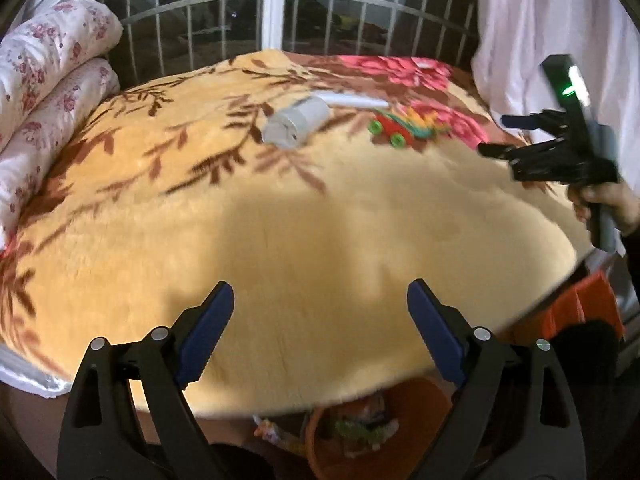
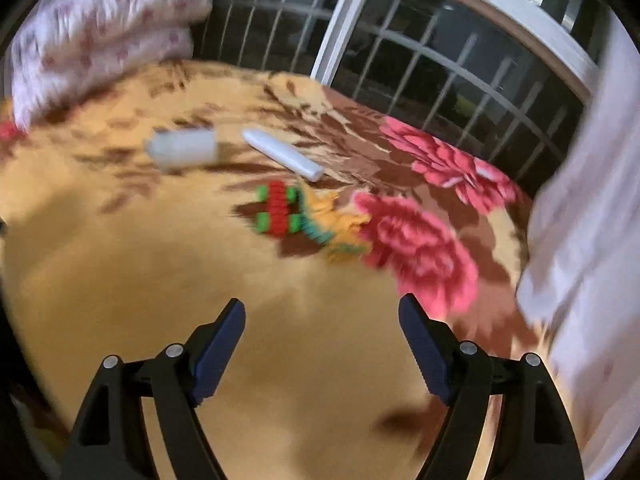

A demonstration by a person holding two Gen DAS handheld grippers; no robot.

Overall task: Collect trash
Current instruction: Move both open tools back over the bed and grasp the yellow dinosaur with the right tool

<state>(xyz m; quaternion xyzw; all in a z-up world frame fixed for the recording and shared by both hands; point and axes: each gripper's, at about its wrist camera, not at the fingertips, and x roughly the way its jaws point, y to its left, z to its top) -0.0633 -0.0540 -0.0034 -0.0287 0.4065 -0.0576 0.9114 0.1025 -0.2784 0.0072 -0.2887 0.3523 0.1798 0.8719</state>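
Left gripper (image 1: 320,332) sits nearest the lens in the left wrist view, blue-padded fingers (image 1: 208,332) spread wide apart, nothing between them, hovering over the near edge of the bed. Below that edge, an orange round bin (image 1: 432,396) shows crumpled colourful wrappers (image 1: 356,428) inside; contents blurred.

Left side: rolled white quilt with pink flower print (image 1: 48,80) lies along the bed's left edge. Fuzzy yellow blanket with brown leaf and pink flower pattern (image 1: 280,220) covers the bed.

Far middle of the blanket: grey cylindrical plastic container (image 1: 296,122) lies on its side. Just beyond and right of it, a white rolled tube-shaped item (image 1: 352,100), also lying flat. Right of those, a small red toy with green wheels (image 1: 392,128) joined to a yellow and teal part; details blurred.

Right side: right gripper (image 1: 500,136) is held above the blanket's right edge by a hand (image 1: 612,200), fingers apart, empty, green light on its body. In the right wrist view its blue-padded fingers (image 2: 224,348) are wide apart over bare blanket (image 2: 300,300), well short of the container (image 2: 184,148), tube (image 2: 284,154) and toy (image 2: 280,208). White curtain (image 1: 560,20) hangs at far right, barred window (image 1: 224,8) behind the bed.
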